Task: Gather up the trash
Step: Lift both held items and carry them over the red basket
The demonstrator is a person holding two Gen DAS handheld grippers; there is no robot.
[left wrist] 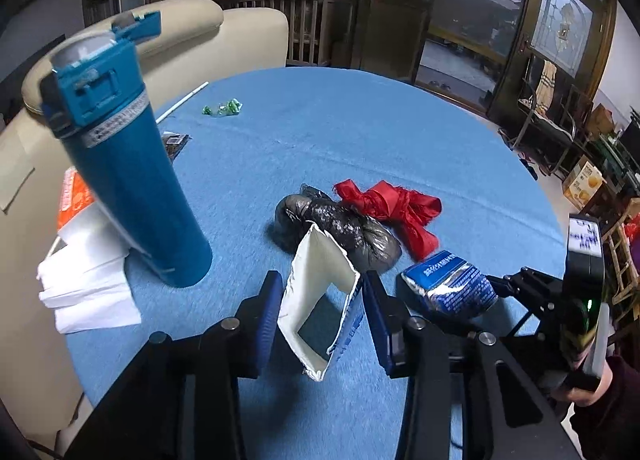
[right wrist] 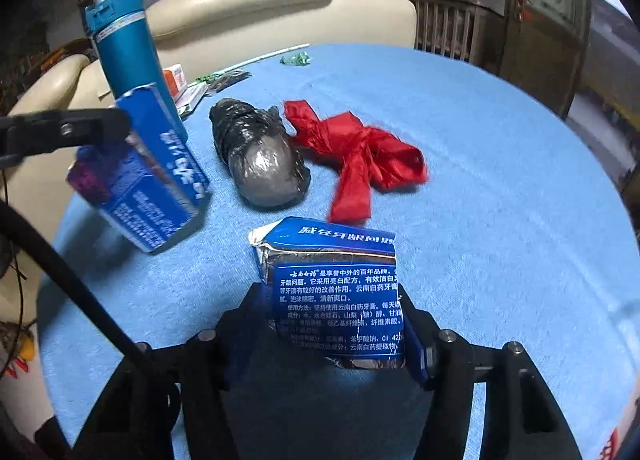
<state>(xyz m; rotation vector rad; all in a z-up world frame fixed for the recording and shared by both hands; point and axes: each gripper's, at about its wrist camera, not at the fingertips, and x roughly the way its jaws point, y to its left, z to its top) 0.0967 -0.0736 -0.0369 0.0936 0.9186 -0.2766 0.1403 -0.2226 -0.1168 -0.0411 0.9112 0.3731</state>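
The left gripper [left wrist: 322, 300] is pinching an open, flattened box piece [left wrist: 320, 304] between its jaws, holding it above the blue tabletop [left wrist: 320, 131]. The right gripper [right wrist: 336, 324] is clamping another torn box piece [right wrist: 336, 292] with blue printed sides, also lifted off the cloth. Beyond them, a crumpled black bag [left wrist: 340, 227] is lying touching a red ribbon [left wrist: 396, 211] near the middle. A blue bottle [left wrist: 124, 155] is standing at the left edge beside white papers [left wrist: 88, 284], and a green wrapper [left wrist: 222, 107] is lying farther back.
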